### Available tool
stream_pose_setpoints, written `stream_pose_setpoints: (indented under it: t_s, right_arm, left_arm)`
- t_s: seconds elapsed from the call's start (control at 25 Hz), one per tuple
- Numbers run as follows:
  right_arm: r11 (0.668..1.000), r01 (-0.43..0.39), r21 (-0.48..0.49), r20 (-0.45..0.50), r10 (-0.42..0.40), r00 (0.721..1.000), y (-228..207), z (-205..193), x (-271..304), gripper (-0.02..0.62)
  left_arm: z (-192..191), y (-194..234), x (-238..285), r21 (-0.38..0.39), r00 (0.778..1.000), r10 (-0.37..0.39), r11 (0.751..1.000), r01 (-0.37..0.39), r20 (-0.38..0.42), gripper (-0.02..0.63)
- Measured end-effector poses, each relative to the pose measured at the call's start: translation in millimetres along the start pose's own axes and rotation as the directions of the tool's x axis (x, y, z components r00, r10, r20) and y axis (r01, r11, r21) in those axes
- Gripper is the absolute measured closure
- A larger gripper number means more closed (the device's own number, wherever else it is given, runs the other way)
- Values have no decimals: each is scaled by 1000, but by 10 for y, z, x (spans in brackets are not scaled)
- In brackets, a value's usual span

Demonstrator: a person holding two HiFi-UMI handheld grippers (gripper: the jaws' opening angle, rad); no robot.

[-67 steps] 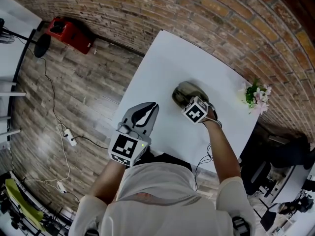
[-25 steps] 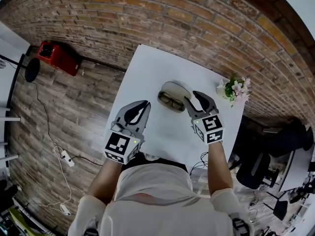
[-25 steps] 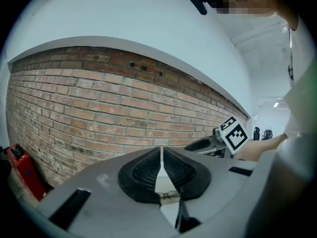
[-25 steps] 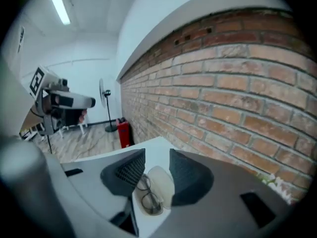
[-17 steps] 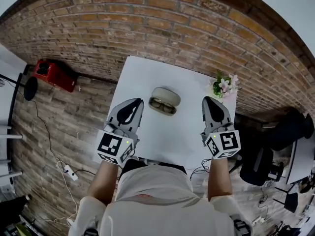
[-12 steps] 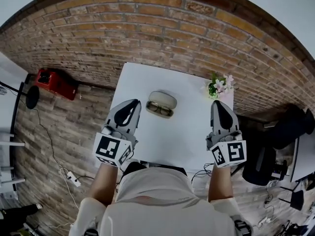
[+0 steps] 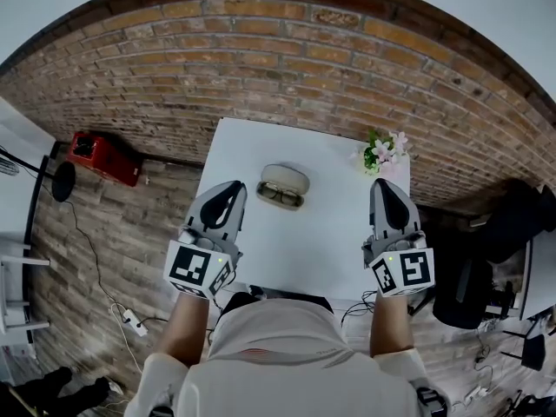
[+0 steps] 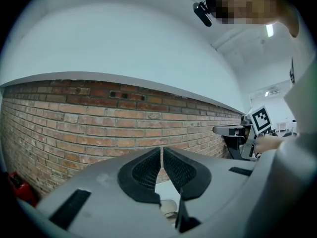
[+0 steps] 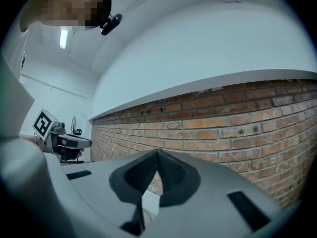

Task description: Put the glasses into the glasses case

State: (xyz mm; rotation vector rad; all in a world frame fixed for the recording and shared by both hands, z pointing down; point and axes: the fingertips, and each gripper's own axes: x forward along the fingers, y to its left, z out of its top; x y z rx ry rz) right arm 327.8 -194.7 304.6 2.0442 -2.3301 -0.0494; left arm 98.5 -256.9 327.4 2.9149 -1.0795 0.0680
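Shows glasses (image 7: 280,196) resting in the open case (image 7: 287,177) on the table (image 7: 304,250), with left gripper (image 7: 233,186) and right gripper (image 7: 382,183) clenched on nothing, well clear. Risks spilling them through any knock to the unclosed case.

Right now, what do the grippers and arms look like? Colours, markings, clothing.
The two match. The left gripper and right gripper are grey tapered shells with dark insides, and the fingers have black ribbed pads. At the back of each is a white cube with black square markers, left and right. A small green light sits by the right cube. The person wears a white top.
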Motion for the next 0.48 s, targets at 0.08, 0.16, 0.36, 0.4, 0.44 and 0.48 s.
stream_pose_setpoints:
  t_s: [0.08, 0.16, 0.36, 0.4, 0.44, 0.48]
  right_arm:
    - [1000, -8, -4, -7, 8, 1000, 25, -15, 0, 545]
    - [1000, -17, -7, -15, 17, 1000, 40, -33, 5, 545]
    - [999, -43, -6, -37, 43, 998, 90, -112, 33, 545]
    - [999, -47, -4, -42, 47, 998, 104, -131, 34, 545]
    - [999, -50, -2, -46, 50, 998, 117, -151, 33, 545]
    - [999, -53, 0, -50, 53, 997, 129, -170, 32, 545]
  left_arm:
    - [-14, -6, -26, -4, 1000, 4, 1000, -4, 0, 578]
    - [-27, -23, -42, -7, 1000, 7, 1000, -7, -4, 578]
    - [-43, -42, -80, -11, 1000, 18, 1000, -18, -6, 578]
    - [-48, -43, -91, -12, 1000, 20, 1000, -20, -7, 578]
    - [-53, -46, -101, -12, 1000, 21, 1000, -21, -7, 578]
    - [-58, -49, -110, -12, 1000, 23, 1000, -23, -8, 578]
